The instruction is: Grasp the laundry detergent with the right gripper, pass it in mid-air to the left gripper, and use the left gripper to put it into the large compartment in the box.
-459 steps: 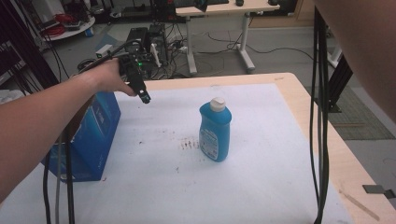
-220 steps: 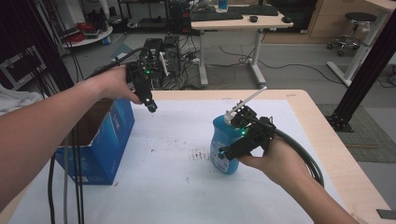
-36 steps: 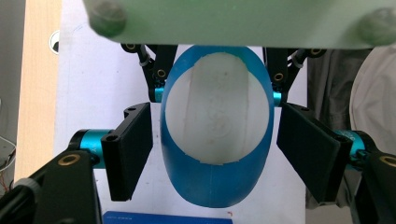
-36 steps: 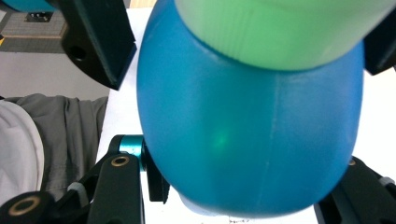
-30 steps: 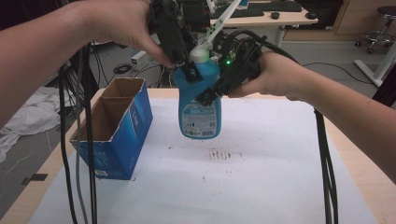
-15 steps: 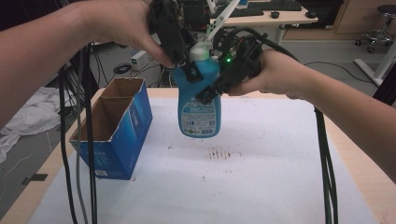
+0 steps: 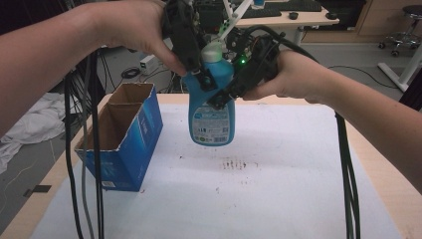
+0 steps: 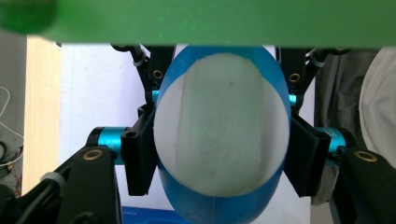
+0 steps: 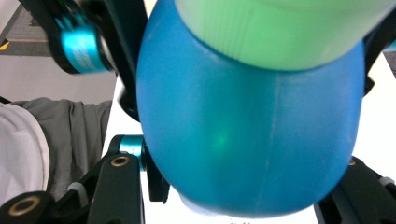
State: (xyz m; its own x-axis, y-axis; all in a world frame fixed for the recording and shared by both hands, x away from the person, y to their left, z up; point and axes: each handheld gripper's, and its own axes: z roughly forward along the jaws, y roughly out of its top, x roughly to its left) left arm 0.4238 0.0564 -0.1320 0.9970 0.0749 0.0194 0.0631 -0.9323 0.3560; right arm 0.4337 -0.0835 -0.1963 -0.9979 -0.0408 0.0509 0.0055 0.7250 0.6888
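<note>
table [image 7: 370, 164] | white sheet [image 7: 278, 199] covers it | open blue box [image 7: 127, 144] at left

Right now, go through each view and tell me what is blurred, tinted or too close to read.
High view: sharp, evenly lit; the blue bottle hangs clear above the table, its label print too small to read. Left gripper view: a green out-of-focus band crosses the top; the bottle's pale cap is soft. Right gripper view: the bottle is very close and blurred, with a green glow spot.

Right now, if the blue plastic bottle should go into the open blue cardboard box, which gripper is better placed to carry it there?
Probably the left gripper. Its jaws have just been closing on the blue plastic bottle, and the open blue cardboard box stands on its side of the table. The right gripper would have to reach across.
</note>
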